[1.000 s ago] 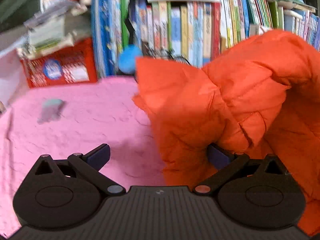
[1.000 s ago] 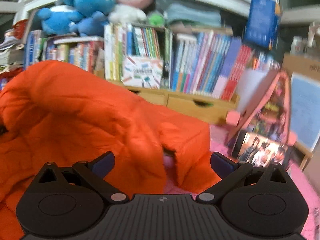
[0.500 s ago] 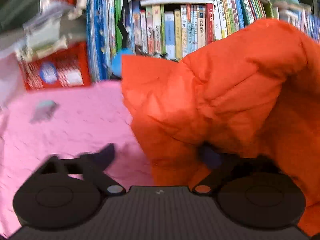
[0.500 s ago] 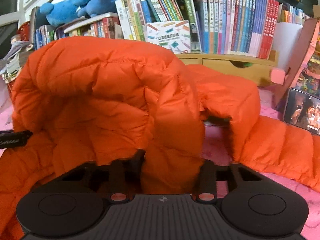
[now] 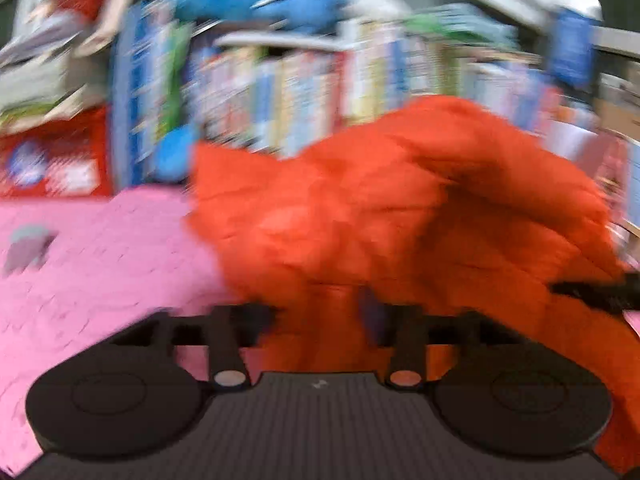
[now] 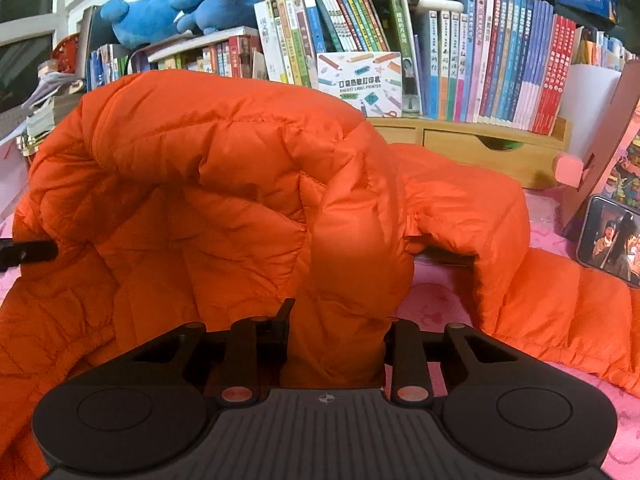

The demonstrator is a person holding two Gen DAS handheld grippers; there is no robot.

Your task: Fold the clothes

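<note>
Orange jacket fold pinched in right claw; left claw opening.

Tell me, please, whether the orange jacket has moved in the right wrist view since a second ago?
Yes. The jacket has risen against the bookshelf: its top fold now covers the lower left books, and a bunch of it sits pinched in the right gripper.

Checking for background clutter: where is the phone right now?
In the right wrist view, the phone stands at the far right edge on the pink cover, beside the orange jacket.
</note>
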